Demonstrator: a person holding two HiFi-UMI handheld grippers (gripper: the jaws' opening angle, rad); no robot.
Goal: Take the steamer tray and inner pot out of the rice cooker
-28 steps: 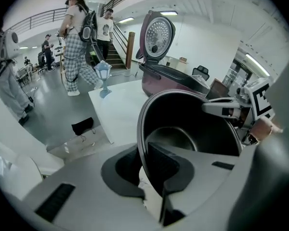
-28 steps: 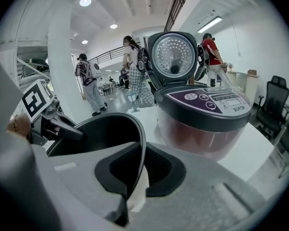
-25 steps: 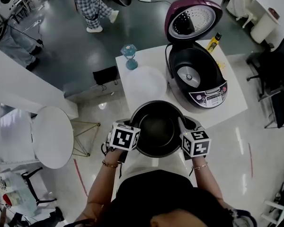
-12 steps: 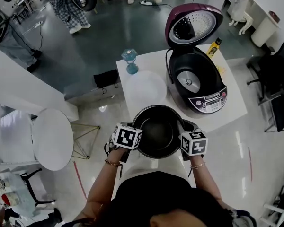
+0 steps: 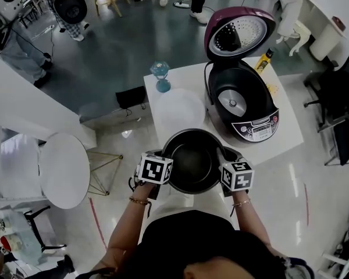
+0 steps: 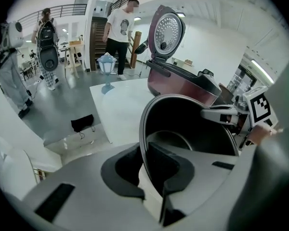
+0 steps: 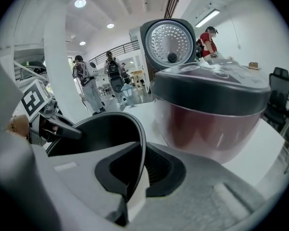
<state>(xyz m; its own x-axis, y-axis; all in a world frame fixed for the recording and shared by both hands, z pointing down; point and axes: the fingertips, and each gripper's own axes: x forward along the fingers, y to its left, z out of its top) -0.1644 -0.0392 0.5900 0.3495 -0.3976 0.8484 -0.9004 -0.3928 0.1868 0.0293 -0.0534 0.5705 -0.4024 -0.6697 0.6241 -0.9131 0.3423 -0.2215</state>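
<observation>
The black inner pot [image 5: 193, 161] hangs over the near edge of the white table [image 5: 285, 138], clear of the rice cooker [image 5: 244, 100]. My left gripper [image 5: 163, 166] is shut on the pot's left rim and my right gripper [image 5: 223, 163] on its right rim. In the left gripper view the rim of the pot [image 6: 192, 129] runs between the left gripper's [image 6: 145, 165] pads. The right gripper view shows the same pinch by the right gripper [image 7: 142, 170] on the pot [image 7: 101, 134]. A white round steamer tray [image 5: 180, 108] lies on the table left of the cooker. The cooker stands with its lid [image 5: 239, 31] up and its cavity bare.
A blue glass [image 5: 159, 74] stands at the table's far left corner and a yellow bottle [image 5: 264, 61] behind the cooker. A round white side table [image 5: 64, 168] is on the floor to the left, dark chairs [image 5: 343, 97] to the right. People walk at the back.
The pot and both grippers have sunk slightly near the table's front edge. The people at the back have walked on.
</observation>
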